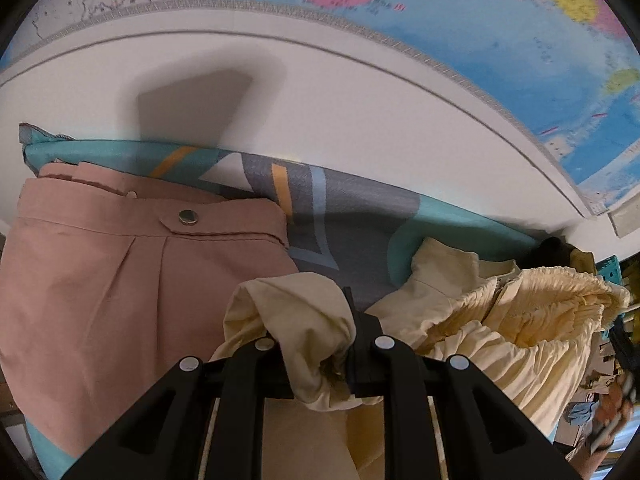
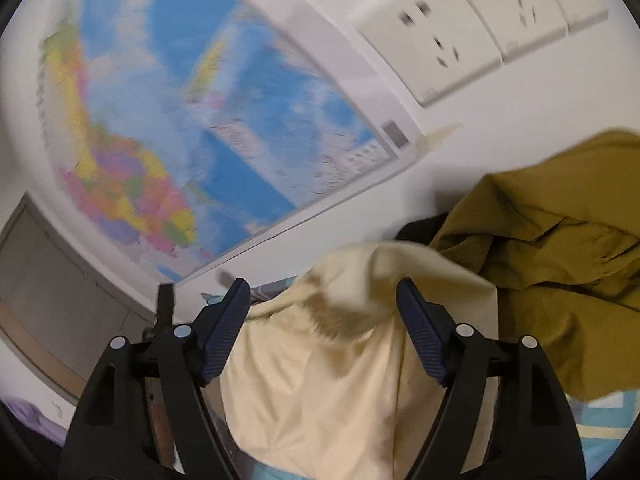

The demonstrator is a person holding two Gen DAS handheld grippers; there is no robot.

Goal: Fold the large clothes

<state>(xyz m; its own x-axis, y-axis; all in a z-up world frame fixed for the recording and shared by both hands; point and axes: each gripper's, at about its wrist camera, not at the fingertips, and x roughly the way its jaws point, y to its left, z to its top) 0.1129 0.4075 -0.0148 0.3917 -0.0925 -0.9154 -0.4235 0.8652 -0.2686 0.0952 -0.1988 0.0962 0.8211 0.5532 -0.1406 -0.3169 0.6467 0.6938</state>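
My left gripper (image 1: 316, 344) points steeply down and is clenched on a bunched fold of the cream garment (image 1: 500, 344); the cloth wells up between the two narrow jaws and spills over them toward me. The rest of that garment trails off to the right of this gripper, where its gathered, pleated part lies heaped on the patterned bedsheet (image 1: 340, 216). To the left of the gripper, just beside the pinched fold, lies a pink garment (image 1: 120, 280) spread flat, with a metal snap button (image 1: 188, 216) on its flap ahead and to the left. Beyond both, past the far edge of the sheet, is the white wall, and higher on it a coloured wall map (image 1: 500, 20).

My right gripper (image 2: 324, 312) points nearly level and stands released, its blue ribbed pads (image 2: 420, 336) wide apart. The cream garment (image 2: 320, 380) hangs between them; whether the right pad brushes it I cannot tell, but nothing clamps it. A peak of the cloth rises just ahead of the fingertips, blurred. To the right of this gripper, close behind the cream cloth, an olive-green garment (image 2: 560, 260) lies crumpled. Straight ahead and to the left the map (image 2: 180, 140) fills the wall, and up to the right sit white wall sockets (image 2: 460, 32). A corner of blue sheet shows low on the right.
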